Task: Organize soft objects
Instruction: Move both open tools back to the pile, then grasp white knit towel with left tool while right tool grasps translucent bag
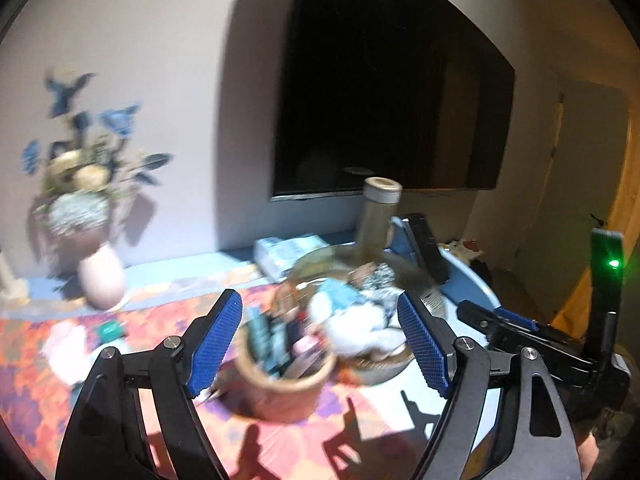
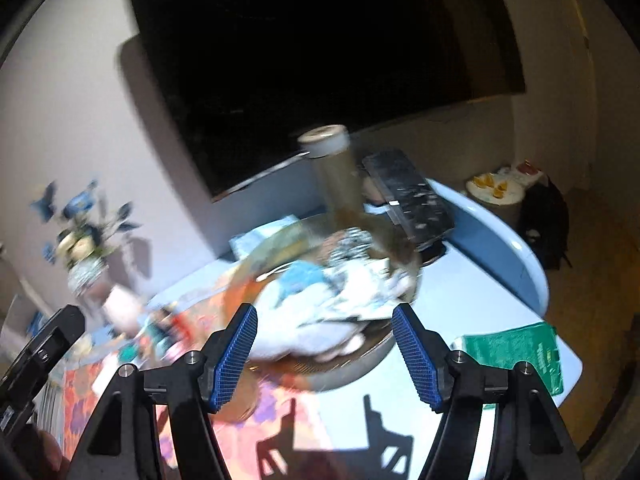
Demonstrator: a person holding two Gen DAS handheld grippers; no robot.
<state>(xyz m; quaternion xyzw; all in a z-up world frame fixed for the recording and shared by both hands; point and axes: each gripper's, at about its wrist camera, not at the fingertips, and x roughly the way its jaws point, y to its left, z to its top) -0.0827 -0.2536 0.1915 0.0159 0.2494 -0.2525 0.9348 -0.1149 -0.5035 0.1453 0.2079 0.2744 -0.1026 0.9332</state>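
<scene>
A heap of soft things (image 2: 320, 304), white, blue and patterned, fills a wide metal bowl (image 2: 360, 364) on the table; the picture is blurred. My right gripper (image 2: 326, 356) hangs open just in front of the bowl, with nothing between its blue pads. My left gripper (image 1: 320, 346) is open too, over a round wooden pot (image 1: 284, 380) crammed with small items, next to the same bowl (image 1: 380, 372) and the soft heap (image 1: 360, 328). Neither gripper touches anything. A pale soft lump (image 1: 64, 352) lies on the cloth to the left.
A flowered cloth (image 1: 32, 392) covers the pale blue table (image 2: 460, 280). A vase of flowers (image 1: 102, 276) stands at the left. Behind the bowl are a tall bottle (image 2: 336, 168) and a black flat device (image 2: 408, 196), below a dark wall screen (image 1: 380, 80). A green packet (image 2: 516, 352) lies near the table's right edge.
</scene>
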